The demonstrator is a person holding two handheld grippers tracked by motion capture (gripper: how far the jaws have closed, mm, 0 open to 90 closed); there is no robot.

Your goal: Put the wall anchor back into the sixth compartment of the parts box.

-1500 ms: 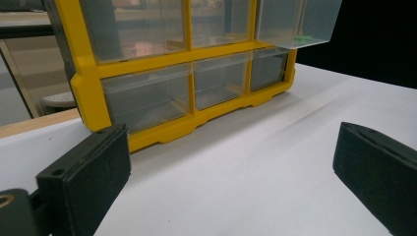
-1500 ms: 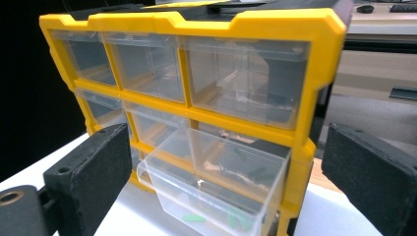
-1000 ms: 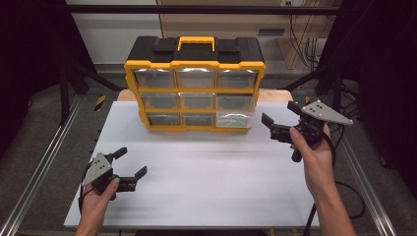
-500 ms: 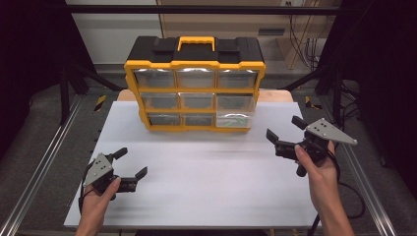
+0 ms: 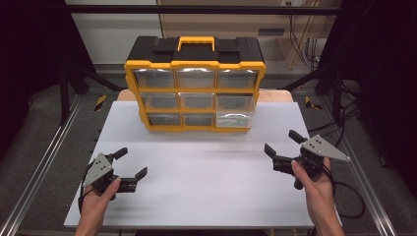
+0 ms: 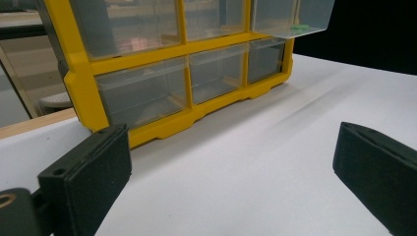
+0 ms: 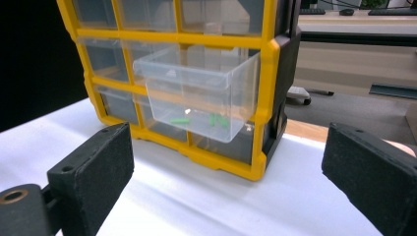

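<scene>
High view: the right gripper (image 5: 284,145) sits lower and nearer the person than half a second ago, and well back from where it was a second ago, when it hung close to the right end of the organizer (image 5: 195,83). It is now well apart from the cabinet, over the white table (image 5: 206,172), with the person's right hand (image 5: 314,184) wrapped around its grip. Its jaws stand wide apart and hold nothing.

The left gripper (image 5: 130,162) has not shifted across the earlier frames. It rests low over the table's near left part, held by the left hand (image 5: 96,201), jaws spread wide and empty.

Right gripper view: straight ahead of the jaws, one clear drawer (image 7: 196,96) juts out of the yellow frame, pulled partway from the organizer's right-hand column. Small green pieces (image 7: 199,119) lie on its floor. The other drawers sit flush.

Left gripper view: the organizer stands ahead and to the left of the jaws, and the pulled drawer (image 6: 290,17) projects at the far upper end, past the frame's face. Bare table lies between the two black pads (image 6: 86,169).
</scene>
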